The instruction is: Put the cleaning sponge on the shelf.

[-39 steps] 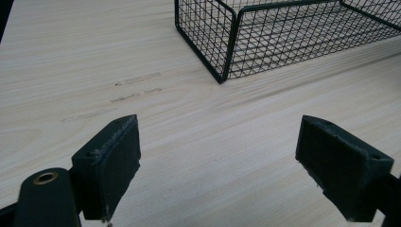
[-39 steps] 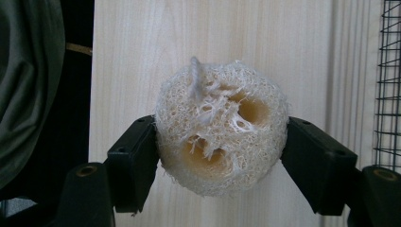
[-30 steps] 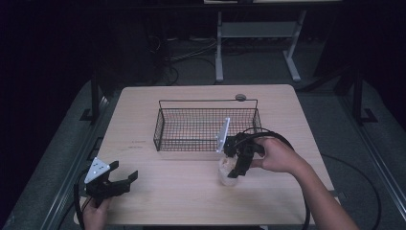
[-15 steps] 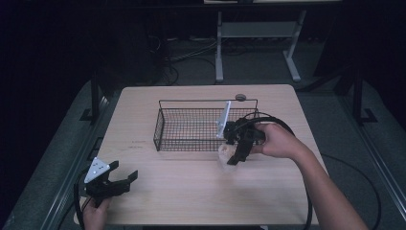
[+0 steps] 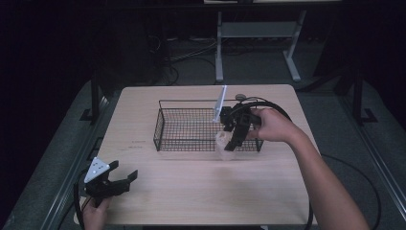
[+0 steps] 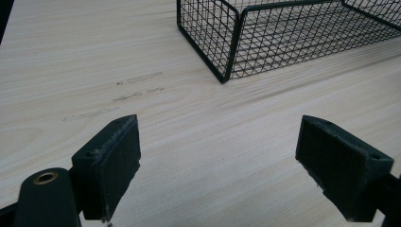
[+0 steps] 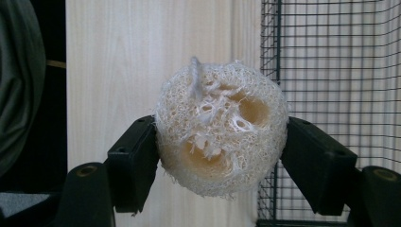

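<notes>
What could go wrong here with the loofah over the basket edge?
1. The right gripper holds the loofah right at the wire basket's near rim; lowered here, it could catch on the wire or land outside on the table.
2. The loofah is springy and bulges past the jaws, so it might slip out.
3. Its loose fibres could snag in the mesh on release.

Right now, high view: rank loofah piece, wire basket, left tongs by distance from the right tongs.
1. loofah piece: clamped in the right tongs, at the basket's near right corner.
2. wire basket: just beside and below, mid-table.
3. left tongs: farthest, open, at the table's near left edge.
</notes>
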A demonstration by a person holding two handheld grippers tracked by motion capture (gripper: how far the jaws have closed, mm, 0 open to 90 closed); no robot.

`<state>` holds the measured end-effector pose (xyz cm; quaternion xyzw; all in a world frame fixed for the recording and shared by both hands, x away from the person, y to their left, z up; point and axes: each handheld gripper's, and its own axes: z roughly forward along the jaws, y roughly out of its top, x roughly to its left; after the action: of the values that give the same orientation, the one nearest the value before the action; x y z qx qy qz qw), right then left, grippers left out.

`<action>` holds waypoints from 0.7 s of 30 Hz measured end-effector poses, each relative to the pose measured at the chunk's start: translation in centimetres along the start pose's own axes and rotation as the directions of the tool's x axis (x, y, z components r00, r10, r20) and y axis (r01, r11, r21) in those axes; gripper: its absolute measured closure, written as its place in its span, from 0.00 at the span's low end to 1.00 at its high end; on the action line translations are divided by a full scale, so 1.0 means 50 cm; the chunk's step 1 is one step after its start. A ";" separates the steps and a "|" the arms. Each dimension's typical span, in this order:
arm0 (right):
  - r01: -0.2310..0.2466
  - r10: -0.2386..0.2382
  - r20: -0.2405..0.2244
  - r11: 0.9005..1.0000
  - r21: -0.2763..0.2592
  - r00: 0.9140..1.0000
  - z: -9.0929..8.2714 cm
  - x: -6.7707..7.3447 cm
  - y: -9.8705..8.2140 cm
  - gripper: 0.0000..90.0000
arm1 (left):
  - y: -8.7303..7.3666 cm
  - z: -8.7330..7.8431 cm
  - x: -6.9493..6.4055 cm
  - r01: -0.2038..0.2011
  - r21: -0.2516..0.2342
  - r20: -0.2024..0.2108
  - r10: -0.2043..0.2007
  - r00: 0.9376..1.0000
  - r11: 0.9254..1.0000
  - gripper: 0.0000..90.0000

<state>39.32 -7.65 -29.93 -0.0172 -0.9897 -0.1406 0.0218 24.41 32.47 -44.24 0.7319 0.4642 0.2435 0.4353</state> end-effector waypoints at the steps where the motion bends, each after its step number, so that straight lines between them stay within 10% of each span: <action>1: 0.000 0.000 0.000 1.000 0.000 1.000 0.000 0.000 0.000 0.33 | 0.000 0.000 0.000 0.000 0.000 0.000 0.000 1.000 1.000 0.16; 21: -0.030 0.031 0.031 0.999 -0.015 0.999 -0.051 -0.088 0.038 0.33 | 0.000 0.003 -0.001 0.000 -0.001 0.003 0.000 1.000 1.000 0.16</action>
<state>43.89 -6.68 -27.18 -0.0348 -0.9885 -0.1469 0.0085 24.52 32.35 -44.32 0.7321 0.4634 0.2425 0.4365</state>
